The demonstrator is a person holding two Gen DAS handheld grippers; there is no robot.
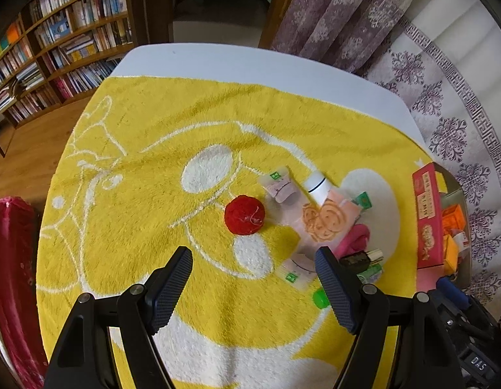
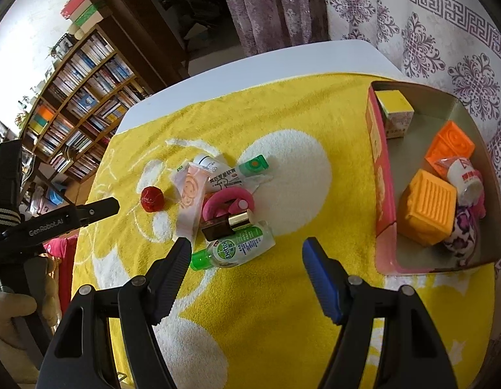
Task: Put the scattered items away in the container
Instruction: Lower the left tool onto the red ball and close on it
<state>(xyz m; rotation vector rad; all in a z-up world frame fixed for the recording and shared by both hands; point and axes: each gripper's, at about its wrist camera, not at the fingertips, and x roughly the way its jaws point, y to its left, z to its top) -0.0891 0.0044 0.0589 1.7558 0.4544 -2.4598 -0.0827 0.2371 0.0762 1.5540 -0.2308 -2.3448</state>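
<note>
Scattered items lie in a heap on a yellow towel (image 1: 146,123). A red ball (image 1: 244,214) (image 2: 151,198) sits at the heap's left. My left gripper (image 1: 254,257) hangs open just short of the ball, empty. Beside the ball lie a pink flower-print sachet (image 1: 321,218) (image 2: 192,194), a white tube (image 1: 318,184), a pink ring (image 2: 227,202), a dark lipstick with a gold end (image 2: 229,223) and a green-capped sanitizer bottle (image 2: 237,248). My right gripper (image 2: 245,249) is open and empty, its tips on either side of the bottle's near side. The pink box (image 2: 381,175) at right holds blocks.
Inside the box sit orange blocks (image 2: 427,206), a yellow-topped carton (image 2: 396,110) and a small white pot (image 2: 464,178). Small green-tagged packets (image 1: 297,269) lie near the left gripper's right finger. A bookshelf (image 1: 55,48) stands beyond the table; patterned curtains (image 2: 428,32) hang behind the box.
</note>
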